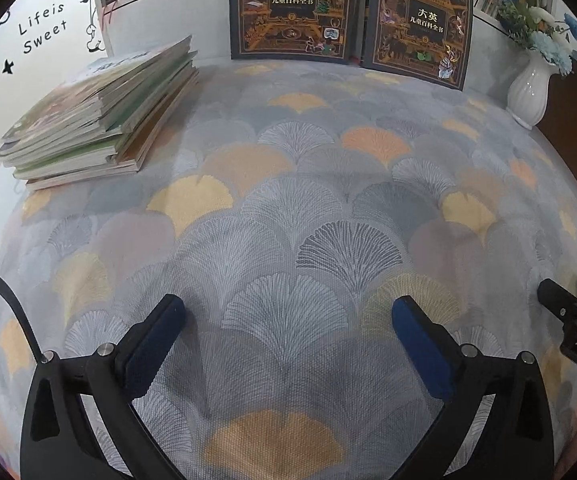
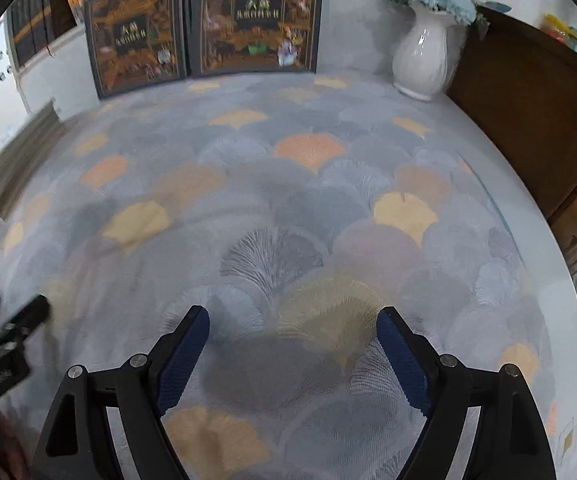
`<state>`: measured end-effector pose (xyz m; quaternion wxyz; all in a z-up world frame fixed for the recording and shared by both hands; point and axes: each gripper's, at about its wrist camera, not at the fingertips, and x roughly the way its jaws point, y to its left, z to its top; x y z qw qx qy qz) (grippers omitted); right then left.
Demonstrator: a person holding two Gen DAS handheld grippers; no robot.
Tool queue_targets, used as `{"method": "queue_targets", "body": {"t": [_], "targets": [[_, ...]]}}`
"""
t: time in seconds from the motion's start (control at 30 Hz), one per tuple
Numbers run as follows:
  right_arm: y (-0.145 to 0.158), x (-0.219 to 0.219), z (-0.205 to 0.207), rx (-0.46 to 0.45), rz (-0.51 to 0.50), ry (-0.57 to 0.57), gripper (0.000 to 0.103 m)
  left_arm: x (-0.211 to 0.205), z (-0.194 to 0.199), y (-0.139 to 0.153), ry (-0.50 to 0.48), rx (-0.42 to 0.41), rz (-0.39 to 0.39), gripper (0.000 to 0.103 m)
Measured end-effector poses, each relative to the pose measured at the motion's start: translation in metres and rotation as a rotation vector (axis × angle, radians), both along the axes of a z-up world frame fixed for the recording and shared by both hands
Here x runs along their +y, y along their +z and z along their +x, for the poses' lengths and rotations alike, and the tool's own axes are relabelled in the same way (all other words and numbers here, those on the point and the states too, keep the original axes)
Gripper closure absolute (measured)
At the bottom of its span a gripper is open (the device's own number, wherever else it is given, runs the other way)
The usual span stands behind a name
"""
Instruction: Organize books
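Both tools [image 1: 288, 320] [image 2: 293, 330] spread empty, book stack [image 1: 100, 116] left

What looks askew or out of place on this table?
The stack of thin books at the table's left is ragged, its edges fanned and misaligned. The two encyclopedia volumes and the vase stand upright; nothing spilled.

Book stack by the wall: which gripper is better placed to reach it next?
Left. The book stack lies on the left gripper side, sharp in its view; from the right gripper it sits at the far left edge. Both are open and empty.
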<state>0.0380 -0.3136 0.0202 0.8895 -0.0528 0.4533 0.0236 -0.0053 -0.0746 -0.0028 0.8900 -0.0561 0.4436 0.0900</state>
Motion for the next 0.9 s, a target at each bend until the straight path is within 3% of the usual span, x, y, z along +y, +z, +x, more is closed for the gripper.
{"method": "queue_targets", "body": {"t": [0.2,0.63,0.9], "targets": [[-0.004,-0.003,0.001,0.011,0.006,-0.002,0.000,0.002,0.001,0.000,-0.002,0.002,0.003,0.000],[-0.006,-0.003,0.001,0.020,0.018,-0.001,0.000,0.002,0.001,0.000,-0.002,-0.005,0.002,0.000],[-0.010,-0.005,-0.009,-0.025,0.035,-0.027,0.000,0.001,0.001,0.000,-0.003,-0.007,-0.003,0.000]]}}
